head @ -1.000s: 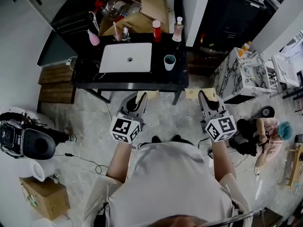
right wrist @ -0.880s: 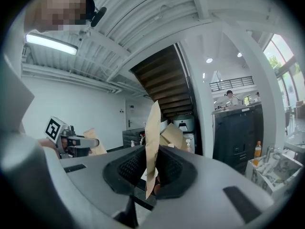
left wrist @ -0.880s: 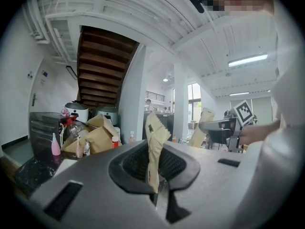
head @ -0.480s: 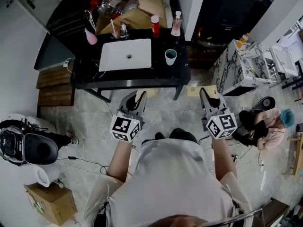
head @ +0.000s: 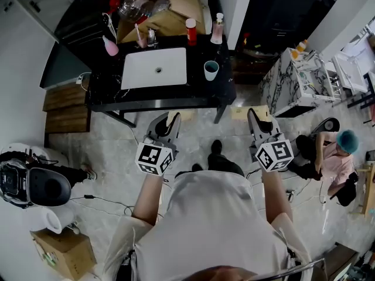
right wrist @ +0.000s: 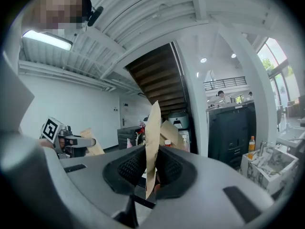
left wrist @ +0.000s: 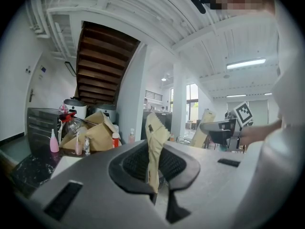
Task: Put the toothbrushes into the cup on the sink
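Head view: left gripper (head: 169,125) and right gripper (head: 258,123) pinch tan packets (head: 174,116); box (head: 171,17) behind sink (head: 154,69).

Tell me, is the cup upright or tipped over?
Upright. The cup stands on the counter right of the basin, and its round mouth faces up toward the head camera.

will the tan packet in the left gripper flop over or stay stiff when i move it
Probably fairly stiff: the tan packet stands upright above the left gripper without drooping. It looks thin and flat, so likely light. Pinched only at its lower part, it may pivot or slip if swung fast.
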Available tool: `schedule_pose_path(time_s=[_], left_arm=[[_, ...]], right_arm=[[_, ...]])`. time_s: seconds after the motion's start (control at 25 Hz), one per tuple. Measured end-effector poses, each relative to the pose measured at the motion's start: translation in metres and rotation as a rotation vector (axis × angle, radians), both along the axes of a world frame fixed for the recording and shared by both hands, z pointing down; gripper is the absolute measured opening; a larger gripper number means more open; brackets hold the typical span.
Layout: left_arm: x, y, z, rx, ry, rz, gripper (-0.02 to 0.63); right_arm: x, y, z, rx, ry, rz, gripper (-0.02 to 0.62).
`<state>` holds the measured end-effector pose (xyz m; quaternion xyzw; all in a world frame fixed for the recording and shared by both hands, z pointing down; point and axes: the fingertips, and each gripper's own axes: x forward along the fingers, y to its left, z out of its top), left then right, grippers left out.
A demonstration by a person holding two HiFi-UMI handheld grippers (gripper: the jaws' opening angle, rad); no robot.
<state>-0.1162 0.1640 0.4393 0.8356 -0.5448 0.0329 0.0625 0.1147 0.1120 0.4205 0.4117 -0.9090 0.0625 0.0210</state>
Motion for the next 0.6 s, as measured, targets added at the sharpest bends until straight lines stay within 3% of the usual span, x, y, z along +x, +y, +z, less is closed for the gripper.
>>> schedule_pose_path(time_s=[0.6], left_arm=[[-0.003,-0.079,0.016,-0.042,-0.005,-0.044,0.034]], right_arm=[[-0.01,-0.085,0.023,-0.049,-0.014,-0.048,0.063]])
